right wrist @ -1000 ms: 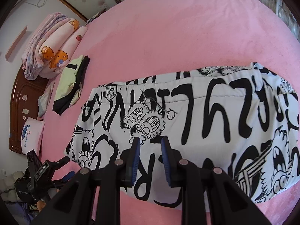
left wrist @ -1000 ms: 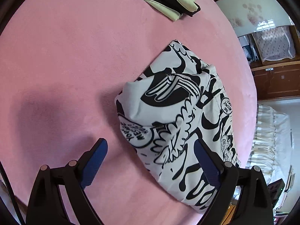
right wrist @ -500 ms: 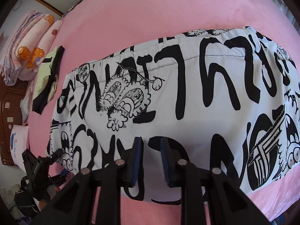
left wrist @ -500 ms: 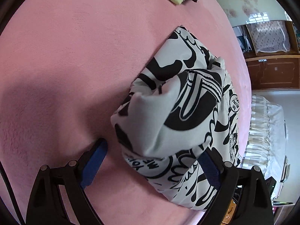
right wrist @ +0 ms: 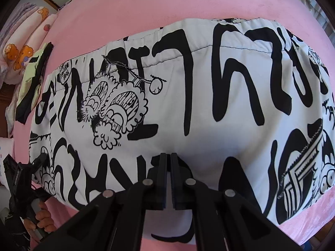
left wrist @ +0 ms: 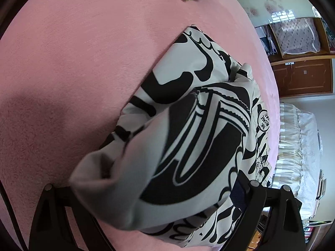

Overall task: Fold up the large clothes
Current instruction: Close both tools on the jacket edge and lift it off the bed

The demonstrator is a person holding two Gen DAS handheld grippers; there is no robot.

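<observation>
A large white garment [right wrist: 188, 104] with black cartoon print lies folded into a long band across the pink bed cover [right wrist: 146, 4]. My right gripper [right wrist: 169, 156] points steeply down over its near middle. The jaws are shut, the tips stand at the cloth's surface, and no cloth shows between the pads. In the left wrist view one end of the garment [left wrist: 188, 136] bulges up in a bunched fold. My left gripper [left wrist: 173, 173] stands wide open around that fold. Its right blue pad [left wrist: 238, 194] shows beside the cloth, and the left pad is hidden under it.
A folded green-and-black garment [right wrist: 31, 77] lies at the far left of the bed, with stacked pink bedding [right wrist: 23, 41] behind it. A person's hand [right wrist: 41, 219] grips a black handle at lower left. The bed edge and a wooden cabinet [left wrist: 301, 75] lie to the right.
Both grippers have sunk closer to the garment. The right jaws have closed from a narrow gap to shut. The garment's end has bunched up between the left fingers, covering the left pad.
</observation>
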